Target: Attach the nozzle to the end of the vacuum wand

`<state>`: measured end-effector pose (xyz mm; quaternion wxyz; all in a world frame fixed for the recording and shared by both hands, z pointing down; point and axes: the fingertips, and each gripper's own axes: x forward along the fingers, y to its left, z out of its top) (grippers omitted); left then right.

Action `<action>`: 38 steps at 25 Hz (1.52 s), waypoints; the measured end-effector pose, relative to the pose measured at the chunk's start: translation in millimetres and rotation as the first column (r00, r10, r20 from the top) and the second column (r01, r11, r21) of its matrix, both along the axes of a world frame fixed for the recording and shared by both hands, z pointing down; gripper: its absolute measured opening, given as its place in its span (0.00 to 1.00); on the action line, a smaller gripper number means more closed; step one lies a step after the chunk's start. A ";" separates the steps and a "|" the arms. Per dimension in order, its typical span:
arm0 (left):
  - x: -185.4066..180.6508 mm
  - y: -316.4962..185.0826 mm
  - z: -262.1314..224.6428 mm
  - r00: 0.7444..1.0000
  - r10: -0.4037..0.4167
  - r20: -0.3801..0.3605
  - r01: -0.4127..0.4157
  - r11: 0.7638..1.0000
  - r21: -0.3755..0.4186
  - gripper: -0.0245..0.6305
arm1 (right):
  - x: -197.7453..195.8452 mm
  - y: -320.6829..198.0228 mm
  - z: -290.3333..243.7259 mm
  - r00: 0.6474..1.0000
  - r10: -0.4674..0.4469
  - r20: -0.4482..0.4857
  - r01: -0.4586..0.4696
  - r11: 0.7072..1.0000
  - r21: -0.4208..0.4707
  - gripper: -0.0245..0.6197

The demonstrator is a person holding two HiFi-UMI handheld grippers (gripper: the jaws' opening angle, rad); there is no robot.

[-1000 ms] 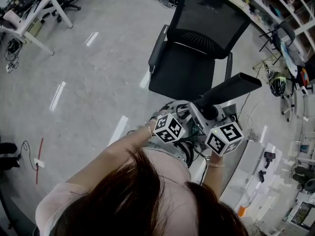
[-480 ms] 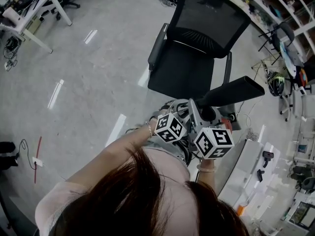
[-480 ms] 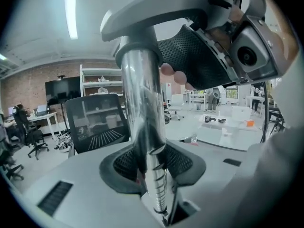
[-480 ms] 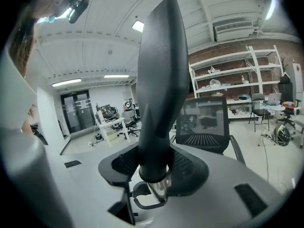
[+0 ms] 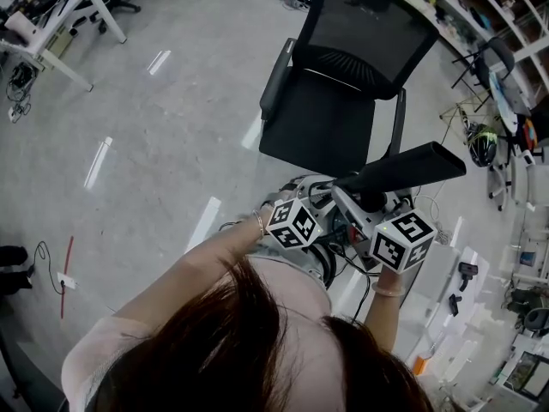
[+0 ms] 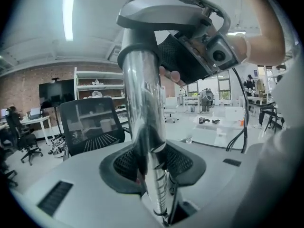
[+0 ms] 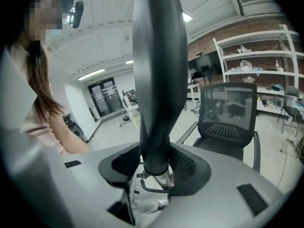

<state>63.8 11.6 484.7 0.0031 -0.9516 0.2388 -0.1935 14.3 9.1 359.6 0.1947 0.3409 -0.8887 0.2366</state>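
In the left gripper view a chrome vacuum wand (image 6: 142, 103) rises between the jaws of my left gripper (image 6: 153, 171), which is shut on it. Its upper end runs into my right gripper (image 6: 190, 46), seen from the front. My right gripper (image 7: 154, 167) is shut on the base of a long black nozzle (image 7: 159, 70). The wand's chrome end (image 7: 162, 178) shows just under that base, touching it. In the head view the nozzle (image 5: 403, 168) sticks out to the upper right from both grippers, the left gripper (image 5: 319, 202) beside the right gripper (image 5: 367, 204).
A black mesh office chair (image 5: 343, 84) stands just beyond the grippers. A white table (image 5: 446, 316) with small tools lies at the lower right. Shelves (image 5: 506, 7) line the right side and a desk (image 5: 60, 15) stands at the far left. Cables (image 5: 352, 269) hang below the grippers.
The right gripper swung left and then back out to the right. The nozzle now lies a little flatter, its tip further right. The left gripper has barely moved.
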 end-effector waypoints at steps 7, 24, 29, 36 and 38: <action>1.1 -1.8 -1.0 1.000 0.002 0.005 -0.002 1.000 0.003 0.26 | 3.6 -3.2 0.1 0.999 0.003 -0.041 -0.003 1.000 0.007 0.32; -4.1 -6.0 4.0 0.997 -0.058 0.049 0.057 0.998 0.021 0.26 | 4.9 -7.6 5.1 0.919 0.372 -0.134 -0.371 0.928 0.034 0.32; -6.7 -4.8 1.0 0.998 -0.052 0.025 0.052 0.999 0.016 0.26 | 0.9 -6.2 3.6 0.939 0.321 -0.120 -0.323 0.946 0.006 0.32; -7.7 -5.4 0.6 0.999 -0.043 0.010 0.043 0.999 0.010 0.26 | -2.3 0.5 3.3 0.974 0.195 -0.117 -0.197 0.980 -0.005 0.32; -10.6 -7.0 0.2 0.999 -0.047 0.009 0.047 0.999 0.009 0.26 | -2.7 1.9 1.5 0.977 0.185 -0.104 -0.187 0.982 -0.015 0.32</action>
